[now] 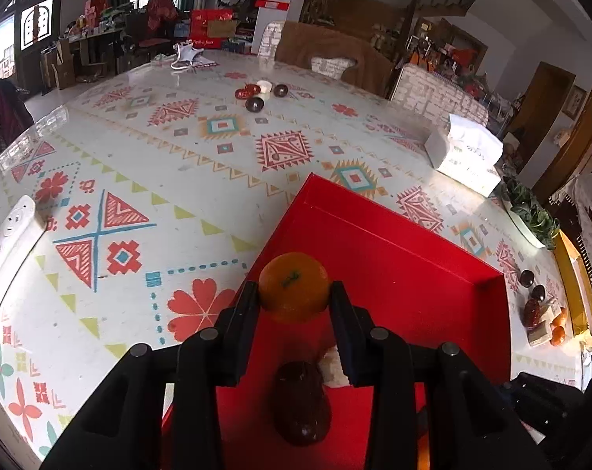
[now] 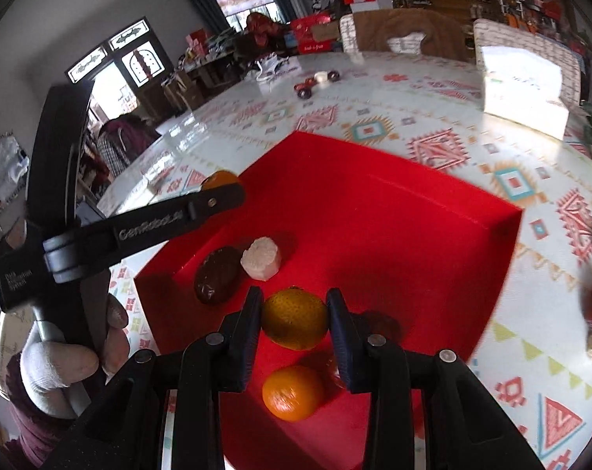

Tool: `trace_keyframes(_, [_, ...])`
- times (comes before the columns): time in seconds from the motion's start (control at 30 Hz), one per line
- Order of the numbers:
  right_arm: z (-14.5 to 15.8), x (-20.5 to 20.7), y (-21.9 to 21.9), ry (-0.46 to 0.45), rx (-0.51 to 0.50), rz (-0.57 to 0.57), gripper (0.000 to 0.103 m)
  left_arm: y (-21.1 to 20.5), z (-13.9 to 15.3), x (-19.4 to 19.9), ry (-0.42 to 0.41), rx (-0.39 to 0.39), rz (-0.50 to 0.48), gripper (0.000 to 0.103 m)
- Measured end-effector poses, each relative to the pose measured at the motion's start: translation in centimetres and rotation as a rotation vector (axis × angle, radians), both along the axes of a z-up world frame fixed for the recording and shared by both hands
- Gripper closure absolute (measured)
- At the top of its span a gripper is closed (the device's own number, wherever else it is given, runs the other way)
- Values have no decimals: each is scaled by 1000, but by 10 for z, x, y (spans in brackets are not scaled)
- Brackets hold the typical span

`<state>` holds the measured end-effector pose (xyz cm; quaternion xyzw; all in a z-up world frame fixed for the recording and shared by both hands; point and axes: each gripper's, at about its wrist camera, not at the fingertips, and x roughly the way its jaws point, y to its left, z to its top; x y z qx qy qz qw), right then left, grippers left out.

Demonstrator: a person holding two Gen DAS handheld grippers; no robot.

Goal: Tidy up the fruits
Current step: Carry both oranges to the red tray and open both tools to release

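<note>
Tangerines are gripped, one per claw: left claw (image 1: 294, 293) clamped on tangerine (image 1: 294, 286), right claw (image 2: 294, 305) on another (image 2: 294, 318), both held over red box (image 2: 393, 211) on patterned desk (image 1: 158, 164).

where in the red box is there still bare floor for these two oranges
The far half of the red box is bare, up to its far and right walls. The near left is crowded: dark fruit, white piece, a loose orange. Each gripper, left and right, holds an orange.
</note>
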<state>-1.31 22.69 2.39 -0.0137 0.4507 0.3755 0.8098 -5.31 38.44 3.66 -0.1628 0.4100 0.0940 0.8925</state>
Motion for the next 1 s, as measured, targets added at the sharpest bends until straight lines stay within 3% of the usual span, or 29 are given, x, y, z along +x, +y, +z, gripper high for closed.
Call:
trace_keyframes(0.27, [-9,1,8,-17,-28,1,65,3,-3,3,-2,-22,-1,62])
trace_keyframes(0.57, [0,-3,0,-41,-3,-12,64,-5,17,-16,-47,-26,5,53])
trace_keyframes(0.7, [9,-9,-14,-64,15,-29,63,-16,35,-41,-106,-28,13,38])
trace_keyframes(0.8, [13,-15,-26,-78,25,-48,62,-31,46,-60,-144,-18,11,34])
trace_keyframes(1.0, [14,-28,-65,-77,49,-96,62,-70,55,-83,-160,17,7,17])
